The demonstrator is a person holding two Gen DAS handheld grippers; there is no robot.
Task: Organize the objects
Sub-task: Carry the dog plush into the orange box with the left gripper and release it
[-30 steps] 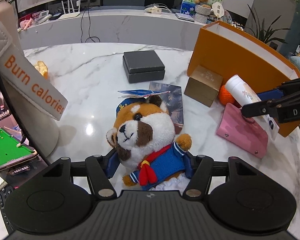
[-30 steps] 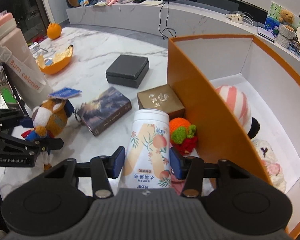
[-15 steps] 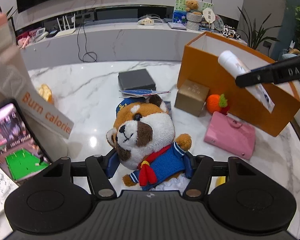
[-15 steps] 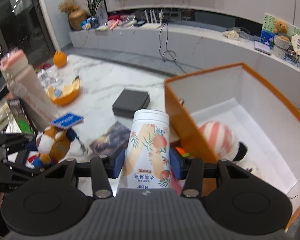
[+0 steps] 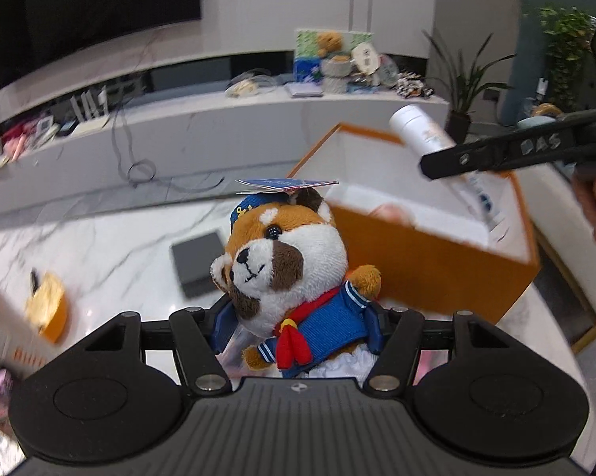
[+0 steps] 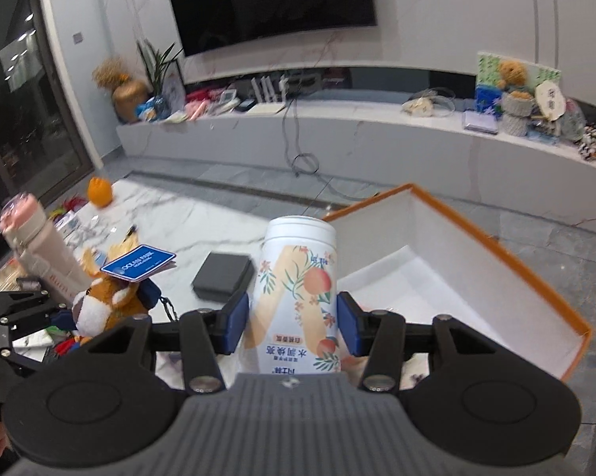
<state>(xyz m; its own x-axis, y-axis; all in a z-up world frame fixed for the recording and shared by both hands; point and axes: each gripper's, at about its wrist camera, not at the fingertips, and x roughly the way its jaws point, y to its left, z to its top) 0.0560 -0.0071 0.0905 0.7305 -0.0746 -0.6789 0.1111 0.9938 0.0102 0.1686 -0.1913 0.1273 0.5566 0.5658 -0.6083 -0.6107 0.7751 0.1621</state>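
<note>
Lower body of plush dog (image 5: 286, 273) hidden behind left gripper (image 5: 299, 327) housing; only head, blue jacket and red scarf in view. Clamped between the blue pads, upright and facing left in the left wrist view, blue tag (image 5: 286, 184) flat over its cap, raised above marble table (image 5: 111, 254). Base of floral bottle (image 6: 298, 297) cut off by right gripper (image 6: 296, 323) housing. Pinched at both sides, long axis pointing forward along the fingers, cap away from the camera, beside near corner of orange box (image 6: 508, 261). Table items blurred: dark grey box (image 6: 222, 279), orange dish (image 5: 48, 309).
</note>
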